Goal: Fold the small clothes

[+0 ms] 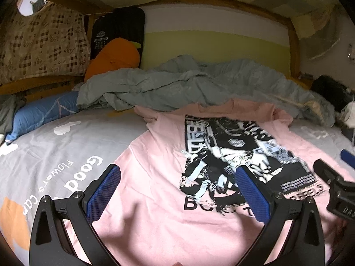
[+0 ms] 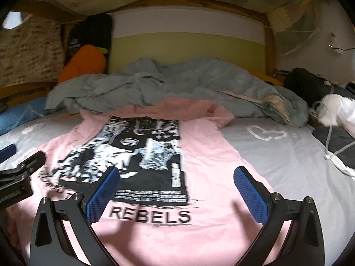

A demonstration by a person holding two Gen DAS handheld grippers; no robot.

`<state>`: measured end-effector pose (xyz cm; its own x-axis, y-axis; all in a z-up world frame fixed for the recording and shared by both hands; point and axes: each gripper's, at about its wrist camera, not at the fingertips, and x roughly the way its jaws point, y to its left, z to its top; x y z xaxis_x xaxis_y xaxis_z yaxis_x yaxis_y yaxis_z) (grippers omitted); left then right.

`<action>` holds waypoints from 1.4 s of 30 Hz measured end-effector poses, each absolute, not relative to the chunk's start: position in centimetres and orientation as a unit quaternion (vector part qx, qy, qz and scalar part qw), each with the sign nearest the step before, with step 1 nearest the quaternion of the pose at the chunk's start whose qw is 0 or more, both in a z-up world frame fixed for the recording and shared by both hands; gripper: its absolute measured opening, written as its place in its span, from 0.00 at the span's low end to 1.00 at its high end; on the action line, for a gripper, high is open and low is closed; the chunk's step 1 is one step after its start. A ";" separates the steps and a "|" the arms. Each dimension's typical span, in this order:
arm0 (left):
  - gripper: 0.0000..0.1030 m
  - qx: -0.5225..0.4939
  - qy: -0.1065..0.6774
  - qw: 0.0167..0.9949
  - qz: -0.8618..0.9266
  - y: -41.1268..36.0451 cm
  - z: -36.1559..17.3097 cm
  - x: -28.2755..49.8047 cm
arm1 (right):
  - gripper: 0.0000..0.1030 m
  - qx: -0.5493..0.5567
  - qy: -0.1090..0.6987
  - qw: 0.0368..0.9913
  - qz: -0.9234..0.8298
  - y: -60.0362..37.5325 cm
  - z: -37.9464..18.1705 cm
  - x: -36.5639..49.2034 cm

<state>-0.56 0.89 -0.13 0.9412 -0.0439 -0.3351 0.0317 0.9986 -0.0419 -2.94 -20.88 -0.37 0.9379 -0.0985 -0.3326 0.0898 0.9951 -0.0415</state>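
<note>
We note that the left wrist view alone shows the sheet's [image 1: 44, 150] printed lettering, an orange patch at the near left edge and a blue pillow [image 1: 42, 113], while the right wrist view alone shows a white plastic bag [image 2: 337, 113], a white cord [image 2: 337, 161] and a heart outline on the sheet. Each view catches the other tool at its edge. The shirt [image 1: 155, 177] is pink, soft knit, faintly creased, lying flat and face up on the grey sheet, collar away from us and tucked against a rumpled grey-green quilt [image 1: 188, 84]. Its chest carries a blocky black-and-white graphic with "REBELS" beneath. The left gripper [image 1: 177, 190] hovers above the shirt's lower half, jaws spread wide, holding nothing; its pads [image 1: 104, 195] are blue and cross-hatched. The right gripper [image 2: 177, 190] is likewise spread and empty above the hem area.
</note>
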 end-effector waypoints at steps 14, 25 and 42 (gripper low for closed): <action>1.00 -0.018 0.012 0.998 0.051 4.7 9.5 -12.4 | 1.00 0.028 0.073 0.994 -0.076 -23.9 8.8 -13.8; 1.00 -0.133 0.173 0.976 0.000 8.1 3.2 -10.6 | 0.79 0.131 0.209 0.959 -0.142 -32.6 4.1 -17.5; 1.00 -0.201 0.254 0.937 0.126 12.7 -2.3 -10.6 | 0.04 0.220 0.335 0.913 -0.082 -34.5 -1.8 -16.3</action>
<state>-10.64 12.70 -2.33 0.8386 0.1347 -0.5279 -0.3395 0.8870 -0.3129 -16.27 -34.47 -1.83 0.7625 -0.0021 -0.6470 0.2965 0.8900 0.3465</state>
